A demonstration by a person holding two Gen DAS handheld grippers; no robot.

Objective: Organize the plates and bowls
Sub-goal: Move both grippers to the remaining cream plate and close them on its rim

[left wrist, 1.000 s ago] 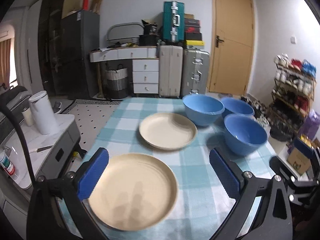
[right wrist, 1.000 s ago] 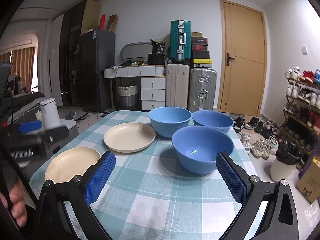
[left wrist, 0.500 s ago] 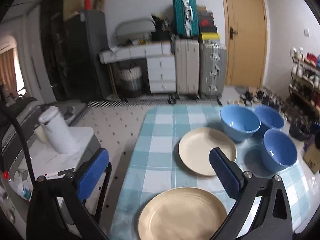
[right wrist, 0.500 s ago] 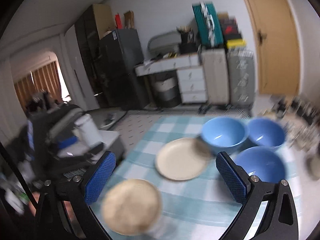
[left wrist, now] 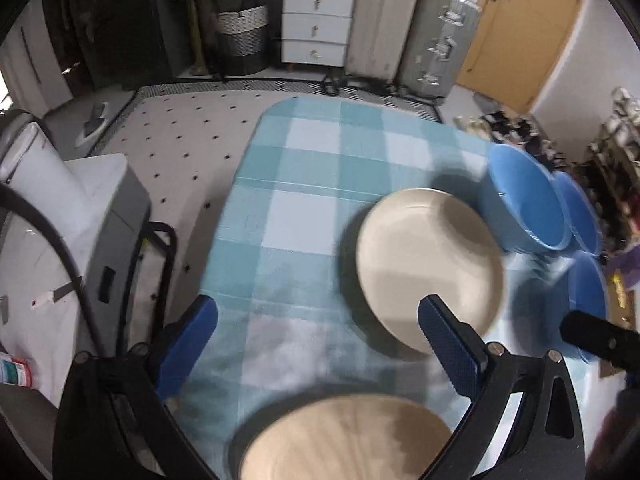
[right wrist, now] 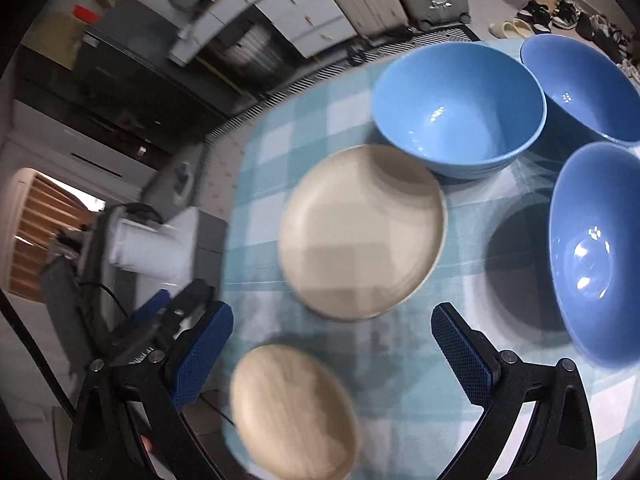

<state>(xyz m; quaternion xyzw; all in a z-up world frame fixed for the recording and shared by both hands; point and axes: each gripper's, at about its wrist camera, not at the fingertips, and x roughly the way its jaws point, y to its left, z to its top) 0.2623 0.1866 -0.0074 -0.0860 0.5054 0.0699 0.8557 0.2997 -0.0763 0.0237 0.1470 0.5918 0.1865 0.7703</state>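
The tabletop (left wrist: 304, 208), covered in a blue-and-white checked cloth, fills most of both wrist views. On it I see three blue bowls grouped at my right: the far-left bowl (right wrist: 460, 108), the far-right bowl (right wrist: 588, 84) just beside it, and the near bowl (right wrist: 596, 248) in front of them. Left of the bowls lie two cream plates, apart from each other: the far plate (right wrist: 362, 230), whose rim sits close under the far-left bowl, and the near plate (right wrist: 294, 410), close to the tabletop's near edge and blurred in both views.

My left hand-held gripper (left wrist: 316, 344) hangs above the tabletop with its blue-padded fingers spread wide and nothing between them. The near plate (left wrist: 344, 440) lies below and between them at the bottom of the view; the far plate (left wrist: 430, 264) lies ahead, partly behind the right finger (left wrist: 448, 348).

My right hand-held gripper (right wrist: 330, 354) is likewise spread and empty, above the tabletop. The far plate lies just ahead of its gap, the near plate below its left finger (right wrist: 202, 354), and the near bowl beyond its right finger (right wrist: 460, 352).
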